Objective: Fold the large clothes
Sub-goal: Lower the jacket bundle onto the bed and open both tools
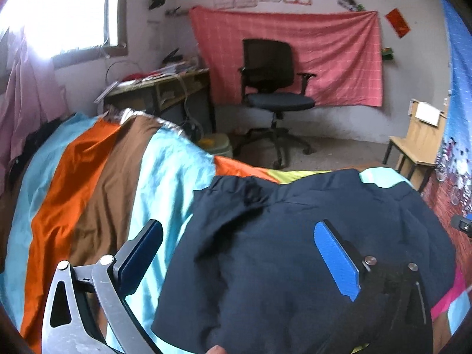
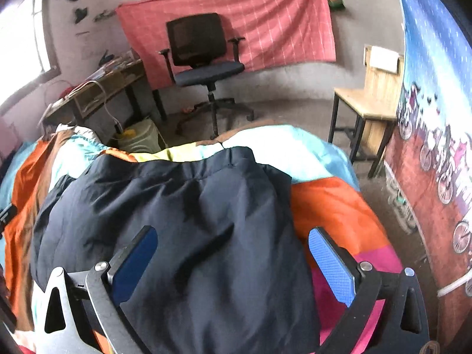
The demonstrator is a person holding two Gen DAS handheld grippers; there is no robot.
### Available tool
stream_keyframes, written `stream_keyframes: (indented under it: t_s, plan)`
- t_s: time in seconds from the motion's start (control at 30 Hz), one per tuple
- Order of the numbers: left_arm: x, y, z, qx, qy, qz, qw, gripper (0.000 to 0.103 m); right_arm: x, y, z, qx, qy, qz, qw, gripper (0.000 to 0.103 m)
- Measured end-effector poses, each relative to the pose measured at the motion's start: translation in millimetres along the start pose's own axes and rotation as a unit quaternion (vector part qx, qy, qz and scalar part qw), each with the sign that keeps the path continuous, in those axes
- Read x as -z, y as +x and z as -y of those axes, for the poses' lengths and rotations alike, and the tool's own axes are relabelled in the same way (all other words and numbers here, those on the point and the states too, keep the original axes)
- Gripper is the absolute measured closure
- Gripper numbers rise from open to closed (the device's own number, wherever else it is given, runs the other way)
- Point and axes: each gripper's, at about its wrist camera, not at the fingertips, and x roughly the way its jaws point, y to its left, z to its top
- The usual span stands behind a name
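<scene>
A dark navy padded garment (image 1: pixel 280 250) lies folded over on a bed with a striped cover (image 1: pixel 97 183). It also shows in the right wrist view (image 2: pixel 191 230). My left gripper (image 1: pixel 239 256) is open and empty, hovering over the garment's left edge, with one finger over the cover and the other over the cloth. My right gripper (image 2: pixel 233 262) is open and empty above the garment's right part, its right finger over the orange and pink cover (image 2: pixel 333 212). The near edge of the garment is hidden below both grippers.
A black office chair (image 1: pixel 274 88) stands on the floor beyond the bed, before a red cloth (image 1: pixel 324 47) on the wall. A cluttered desk (image 1: pixel 159 85) is at the left. A wooden chair (image 2: pixel 371 103) stands at the right by a printed wall hanging (image 2: pixel 436 118).
</scene>
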Motion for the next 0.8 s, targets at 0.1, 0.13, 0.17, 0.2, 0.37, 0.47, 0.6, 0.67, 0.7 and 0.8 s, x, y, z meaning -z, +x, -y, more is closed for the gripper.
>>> stream_keyframes:
  t_s: [0.1, 0.13, 0.17, 0.2, 0.37, 0.47, 0.6, 0.67, 0.7, 0.8]
  plan:
    - [4, -10, 7, 0.017, 0.008, 0.014, 0.9997, 0.002, 6, -14, -13, -0.002, -0.015, 0.019, 1.000, 0.000]
    - [6, -15, 10, 0.021, 0.010, 0.019, 0.9995, 0.002, 7, -18, -17, -0.006, -0.018, 0.026, 0.999, 0.000]
    - [7, -18, 11, 0.024, 0.012, 0.023, 0.9994, 0.002, 9, -23, -21, -0.010, -0.021, 0.035, 0.999, 0.000]
    - [8, -23, 13, 0.028, 0.012, 0.028, 0.9992, 0.002, 11, -28, -24, -0.013, -0.023, 0.046, 0.999, 0.000]
    - [14, -39, 18, 0.031, 0.016, 0.043, 0.9985, 0.002, 24, -51, -40, -0.016, -0.051, 0.088, 0.995, 0.000]
    - [21, -48, 19, 0.031, 0.013, 0.045, 0.9984, 0.002, 29, -63, -44, -0.018, -0.055, 0.108, 0.993, 0.000]
    - [33, -61, 20, 0.029, 0.014, 0.035, 0.9988, 0.002, 44, -85, -43, -0.028, -0.052, 0.125, 0.990, 0.000]
    - [40, -69, 22, 0.029, 0.018, 0.038, 0.9987, 0.002, 52, -94, -40, -0.025, -0.049, 0.130, 0.990, 0.000]
    - [43, -73, 24, 0.028, 0.021, 0.038, 0.9987, 0.002, 57, -99, -38, -0.022, -0.047, 0.132, 0.990, 0.000]
    - [57, -83, 30, 0.024, 0.032, 0.035, 0.9986, 0.002, 69, -111, -33, -0.018, -0.034, 0.136, 0.990, 0.000]
